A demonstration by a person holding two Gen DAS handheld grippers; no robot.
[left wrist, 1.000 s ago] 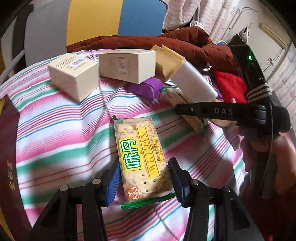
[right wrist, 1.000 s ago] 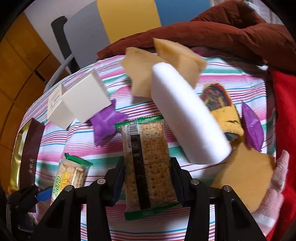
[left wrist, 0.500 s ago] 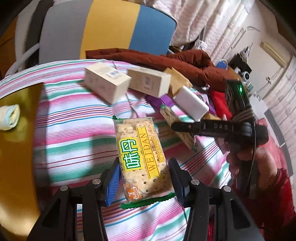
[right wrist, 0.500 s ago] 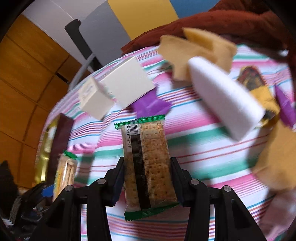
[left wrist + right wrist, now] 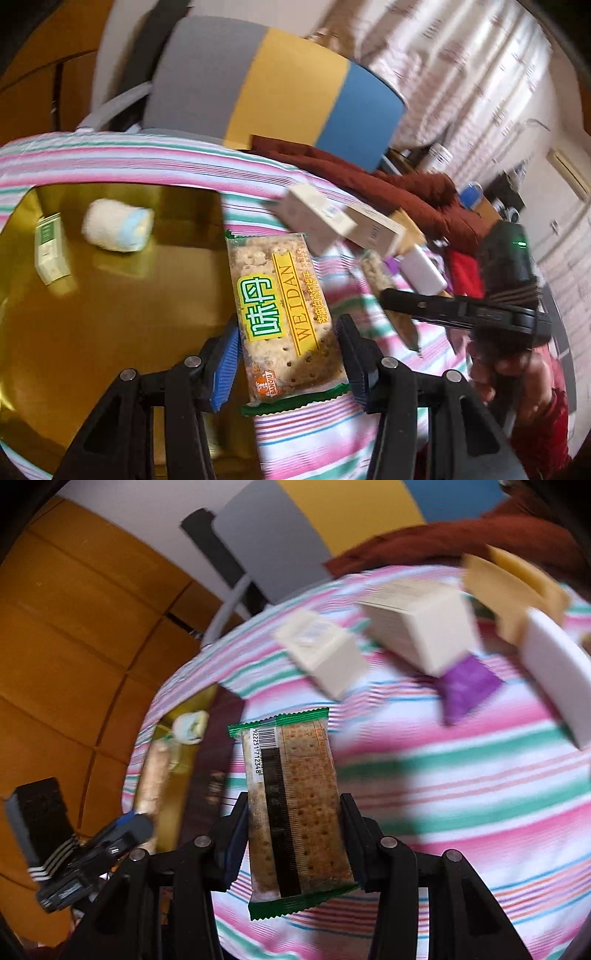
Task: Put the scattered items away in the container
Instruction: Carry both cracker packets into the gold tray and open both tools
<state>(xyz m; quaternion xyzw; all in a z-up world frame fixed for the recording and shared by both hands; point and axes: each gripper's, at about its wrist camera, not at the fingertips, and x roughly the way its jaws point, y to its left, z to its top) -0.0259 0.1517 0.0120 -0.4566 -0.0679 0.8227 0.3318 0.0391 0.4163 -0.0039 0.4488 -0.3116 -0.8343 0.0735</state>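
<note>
My left gripper (image 5: 286,354) is shut on a cracker packet with a yellow label (image 5: 282,314) and holds it over the right edge of the gold container (image 5: 110,314). The container holds a rolled white towel (image 5: 117,229) and a small green-and-white box (image 5: 50,251). My right gripper (image 5: 291,834) is shut on a second cracker packet, barcode side up (image 5: 295,808), above the striped cloth just right of the container (image 5: 177,760). It shows in the left wrist view (image 5: 458,308) with its packet (image 5: 388,291).
On the striped cloth (image 5: 461,794) lie two cream boxes (image 5: 325,653) (image 5: 421,624), a purple wrapper (image 5: 467,690), a white block (image 5: 557,679) and tan pieces (image 5: 509,583). A dark red garment (image 5: 388,181) and a chair back (image 5: 273,88) stand behind.
Both grippers have swung left with their packets. The gold container has come into full view under the left gripper, and the scattered items have slid to the right.
</note>
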